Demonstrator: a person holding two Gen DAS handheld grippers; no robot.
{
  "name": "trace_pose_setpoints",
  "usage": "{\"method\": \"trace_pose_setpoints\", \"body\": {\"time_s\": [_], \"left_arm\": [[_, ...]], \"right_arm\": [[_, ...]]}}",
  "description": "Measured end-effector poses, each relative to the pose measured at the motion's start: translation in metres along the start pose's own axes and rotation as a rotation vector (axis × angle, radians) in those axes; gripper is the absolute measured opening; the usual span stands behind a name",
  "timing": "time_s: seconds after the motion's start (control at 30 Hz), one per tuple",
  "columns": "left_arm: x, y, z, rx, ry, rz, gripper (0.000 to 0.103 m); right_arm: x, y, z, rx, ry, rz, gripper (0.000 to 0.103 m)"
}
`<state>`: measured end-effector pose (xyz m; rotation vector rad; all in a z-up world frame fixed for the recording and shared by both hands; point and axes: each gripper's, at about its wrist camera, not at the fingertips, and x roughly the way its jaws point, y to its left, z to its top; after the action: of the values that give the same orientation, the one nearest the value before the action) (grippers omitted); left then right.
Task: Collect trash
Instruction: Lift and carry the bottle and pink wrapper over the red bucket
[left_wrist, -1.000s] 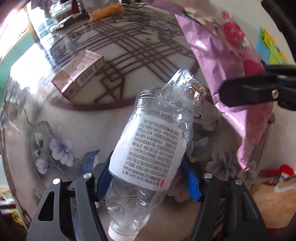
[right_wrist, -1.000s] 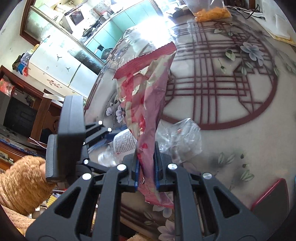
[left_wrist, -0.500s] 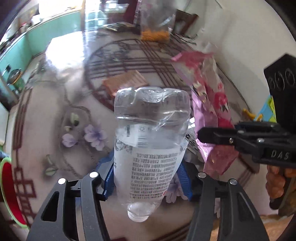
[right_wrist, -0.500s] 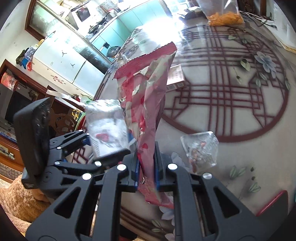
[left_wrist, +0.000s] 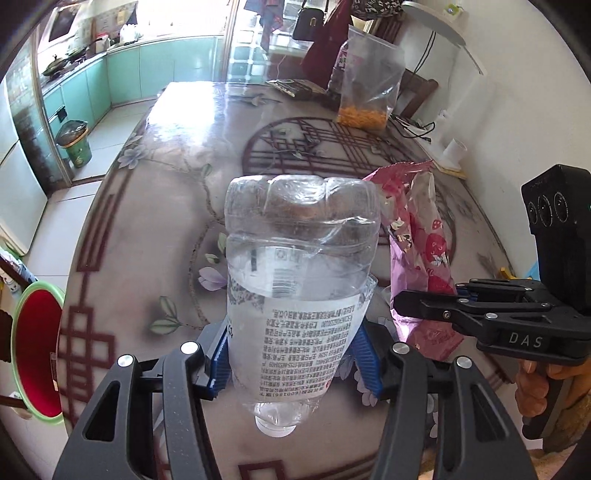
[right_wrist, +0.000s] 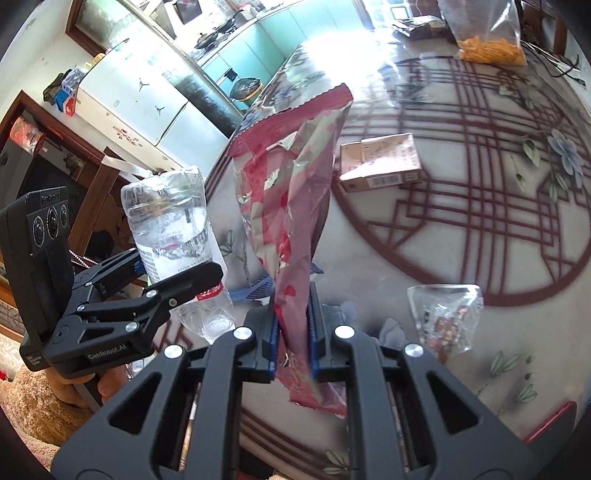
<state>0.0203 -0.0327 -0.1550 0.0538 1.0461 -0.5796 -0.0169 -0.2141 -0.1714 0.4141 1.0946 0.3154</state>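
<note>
Left gripper clamps a part-full bottle cap-down on its slick label, right gripper pinches a foil wrapper; bottle may slip through en route to the bin.

A home: dining table beside teal kitchen cabinets.

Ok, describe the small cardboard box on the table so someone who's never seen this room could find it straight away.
Start at the glossy table with the dark red lattice circle printed on it. On the circle's near-left part lies a flat pinkish cardboard box, barcode on its edge. The clear crumpled wrapper nearby is see-through and shapeless; the box is opaque and square-cornered.
</note>
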Motion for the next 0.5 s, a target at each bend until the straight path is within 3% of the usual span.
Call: {"method": "trace_pose_setpoints", "body": {"time_s": [0.5], "left_arm": [[-0.014, 0.037, -0.007, -0.084, -0.018, 0.002, 0.053]], "right_arm": [[0.02, 0.023, 0.003, -0.036, 0.031, 0.003, 0.013]]}}
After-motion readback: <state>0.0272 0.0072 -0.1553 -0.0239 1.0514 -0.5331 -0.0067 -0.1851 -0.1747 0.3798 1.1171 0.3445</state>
